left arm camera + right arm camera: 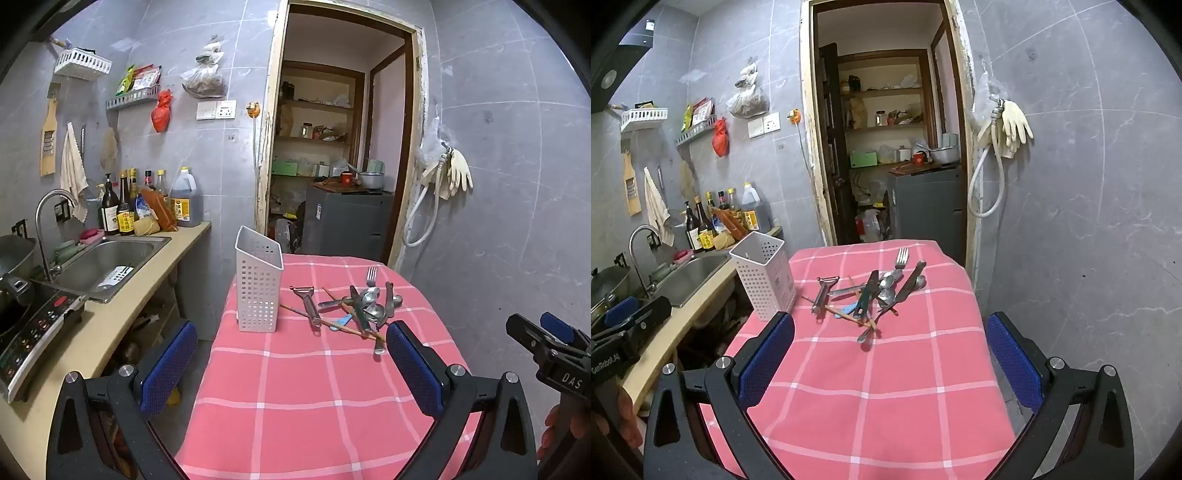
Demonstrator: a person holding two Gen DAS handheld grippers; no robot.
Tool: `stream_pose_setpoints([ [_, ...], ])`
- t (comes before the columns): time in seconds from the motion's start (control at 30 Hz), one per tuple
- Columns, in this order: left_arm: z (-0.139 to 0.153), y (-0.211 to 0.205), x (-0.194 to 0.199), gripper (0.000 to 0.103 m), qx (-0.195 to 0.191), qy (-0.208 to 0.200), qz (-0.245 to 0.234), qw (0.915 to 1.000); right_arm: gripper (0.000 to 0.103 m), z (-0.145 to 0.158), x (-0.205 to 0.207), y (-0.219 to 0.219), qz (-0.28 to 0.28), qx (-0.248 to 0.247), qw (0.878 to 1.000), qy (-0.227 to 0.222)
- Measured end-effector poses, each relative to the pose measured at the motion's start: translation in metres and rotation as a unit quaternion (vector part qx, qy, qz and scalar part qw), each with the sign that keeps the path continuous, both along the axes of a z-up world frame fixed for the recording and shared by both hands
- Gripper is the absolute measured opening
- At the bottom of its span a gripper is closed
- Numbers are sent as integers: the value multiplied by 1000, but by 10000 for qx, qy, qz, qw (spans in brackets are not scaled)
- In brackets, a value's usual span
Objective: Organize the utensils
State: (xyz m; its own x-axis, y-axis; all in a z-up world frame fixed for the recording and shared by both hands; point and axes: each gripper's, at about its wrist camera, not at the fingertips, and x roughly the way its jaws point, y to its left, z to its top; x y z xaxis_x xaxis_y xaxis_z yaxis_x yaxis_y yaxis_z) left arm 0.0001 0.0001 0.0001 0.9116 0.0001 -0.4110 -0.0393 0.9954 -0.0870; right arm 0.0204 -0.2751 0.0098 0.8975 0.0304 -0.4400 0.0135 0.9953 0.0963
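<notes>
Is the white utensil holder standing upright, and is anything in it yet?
Upright: the white utensil holder stands on its base on the pink tablecloth. Nothing sticks out above its rim; its bottom is hidden.

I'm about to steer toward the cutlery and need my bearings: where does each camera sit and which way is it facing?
Left wrist: sits on the left gripper, aimed slightly down over the pink tablecloth at the white holder and utensil pile; own open jaws show, plus the right gripper at the right edge.
Right wrist: sits on the right gripper, same heading, further right; own open jaws show, the left gripper at the left edge.
Shared: table, holder, pile, sink, doorway.
</notes>
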Motion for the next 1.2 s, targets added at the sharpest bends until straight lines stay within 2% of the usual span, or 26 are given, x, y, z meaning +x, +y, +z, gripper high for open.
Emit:
stream_pose_setpoints([
  [1.2,2,1,-1,103,-47,-34,43,10000,102,-2,1,4,34,3,10000,10],
])
